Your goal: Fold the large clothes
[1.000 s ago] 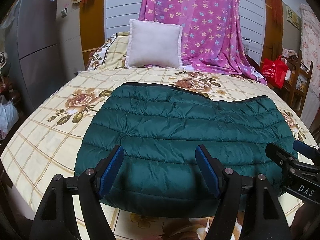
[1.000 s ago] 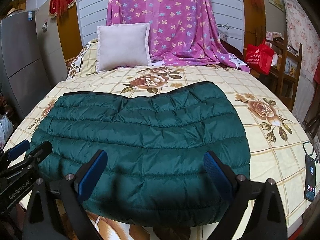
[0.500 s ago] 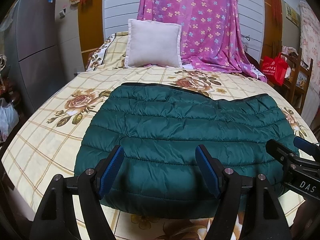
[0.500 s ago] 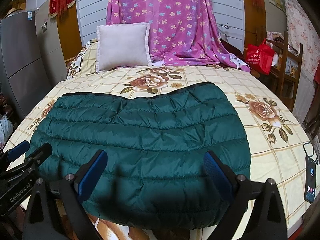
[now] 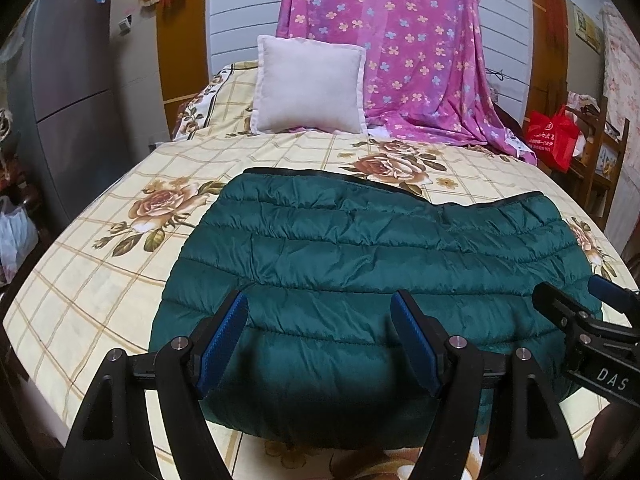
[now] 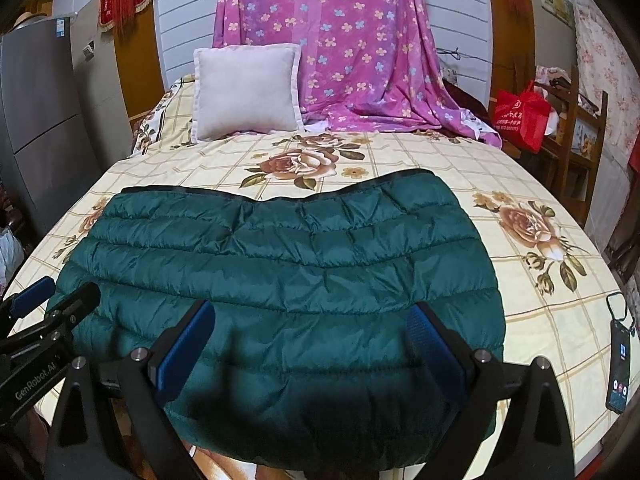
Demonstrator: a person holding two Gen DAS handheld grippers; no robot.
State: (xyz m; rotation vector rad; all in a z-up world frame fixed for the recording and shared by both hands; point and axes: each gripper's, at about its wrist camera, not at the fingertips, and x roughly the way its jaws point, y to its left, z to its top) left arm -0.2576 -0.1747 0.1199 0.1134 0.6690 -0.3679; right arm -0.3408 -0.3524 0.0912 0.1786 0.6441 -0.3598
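A dark green quilted down jacket lies folded into a flat rectangle on the floral bedspread; it also shows in the right wrist view. My left gripper is open and empty, held just above the jacket's near edge on its left half. My right gripper is open and empty above the near edge on the right half. Each gripper shows at the edge of the other's view: the right one and the left one.
A white pillow and a pink flowered sheet stand at the bed's head. A phone lies on the bed's right edge. A grey fridge stands left, a red bag and wooden shelves right.
Both grippers have drawn back a little toward the near edge of the bed. The jacket lies as before and both grippers stay open.
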